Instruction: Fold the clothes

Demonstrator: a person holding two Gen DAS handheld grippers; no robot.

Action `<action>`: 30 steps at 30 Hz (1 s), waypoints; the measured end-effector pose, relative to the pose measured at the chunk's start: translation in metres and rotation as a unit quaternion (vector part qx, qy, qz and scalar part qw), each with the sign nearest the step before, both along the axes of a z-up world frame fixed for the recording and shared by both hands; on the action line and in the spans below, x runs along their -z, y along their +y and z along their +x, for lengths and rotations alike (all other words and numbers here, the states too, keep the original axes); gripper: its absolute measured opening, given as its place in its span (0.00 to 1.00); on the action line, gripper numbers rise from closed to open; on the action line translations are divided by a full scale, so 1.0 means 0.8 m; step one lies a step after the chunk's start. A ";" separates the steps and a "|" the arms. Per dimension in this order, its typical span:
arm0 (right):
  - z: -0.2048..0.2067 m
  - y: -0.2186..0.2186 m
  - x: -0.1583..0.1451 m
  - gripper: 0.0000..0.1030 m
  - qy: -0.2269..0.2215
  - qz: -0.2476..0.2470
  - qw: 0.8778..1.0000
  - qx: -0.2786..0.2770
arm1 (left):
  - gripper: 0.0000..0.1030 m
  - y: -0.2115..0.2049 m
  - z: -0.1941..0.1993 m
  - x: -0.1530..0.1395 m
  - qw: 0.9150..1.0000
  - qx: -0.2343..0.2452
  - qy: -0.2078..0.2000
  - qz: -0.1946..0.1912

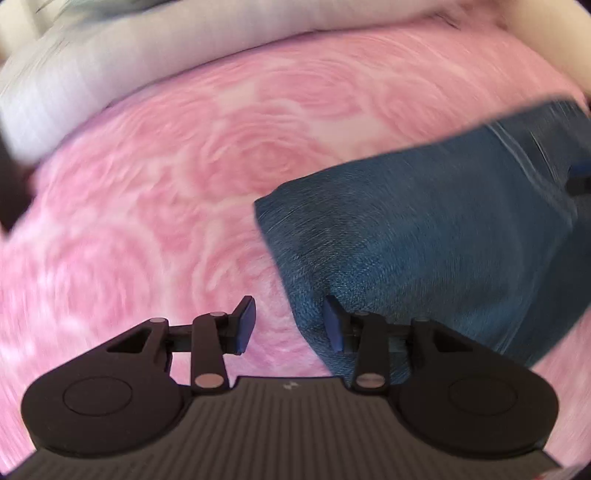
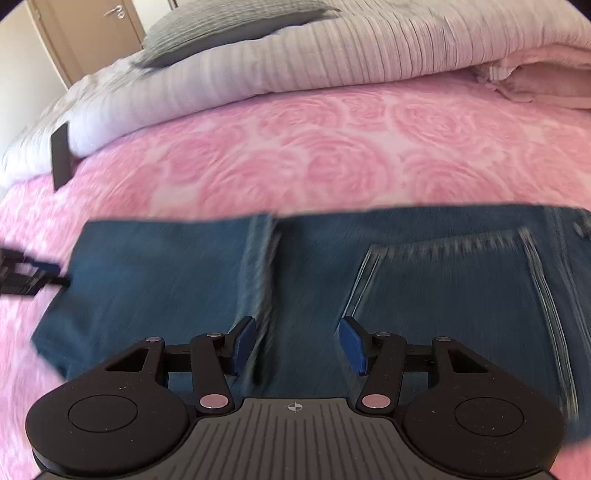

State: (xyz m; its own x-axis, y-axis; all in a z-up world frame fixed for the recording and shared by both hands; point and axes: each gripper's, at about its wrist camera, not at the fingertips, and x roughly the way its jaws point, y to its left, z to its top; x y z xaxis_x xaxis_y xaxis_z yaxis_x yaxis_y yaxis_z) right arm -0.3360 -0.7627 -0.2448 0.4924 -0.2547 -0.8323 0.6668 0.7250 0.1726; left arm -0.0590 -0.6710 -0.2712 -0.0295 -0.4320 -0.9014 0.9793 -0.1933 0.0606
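The folded jeans (image 2: 332, 273) lie on the rose-patterned blanket (image 2: 295, 155), which covers the bed. Behind the blanket, a ribbed duvet (image 2: 295, 48) lies bunched across the far side, with a pillow (image 2: 221, 26) on top of it. A flat dark object (image 2: 61, 155) rests at the duvet's left edge. A door (image 2: 92, 29) stands beyond the bed, at the far left. The left gripper (image 1: 288, 323) hovers over the jeans' left edge, the right gripper (image 2: 299, 345) above their middle.

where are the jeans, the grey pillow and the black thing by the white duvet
jeans (image 2: 155, 273): right wrist view, on the folded leg panel
grey pillow (image 2: 221, 26): right wrist view, on its ribbed top face
black thing (image 2: 62, 155): right wrist view, on its flat dark face
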 end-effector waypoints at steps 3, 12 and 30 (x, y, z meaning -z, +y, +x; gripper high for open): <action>0.006 0.071 -0.013 0.52 0.005 -0.018 1.000 -0.017 | 0.35 0.004 0.001 -0.013 0.998 0.064 -0.021 -0.010; 0.087 0.221 -0.002 0.53 0.008 -0.044 0.995 -0.089 | 0.45 0.110 0.001 -0.007 0.867 0.426 -0.228 -0.123; 0.209 0.369 0.075 0.81 0.074 -0.289 0.918 -0.262 | 0.40 0.071 -0.010 0.056 0.670 0.664 -0.264 -0.201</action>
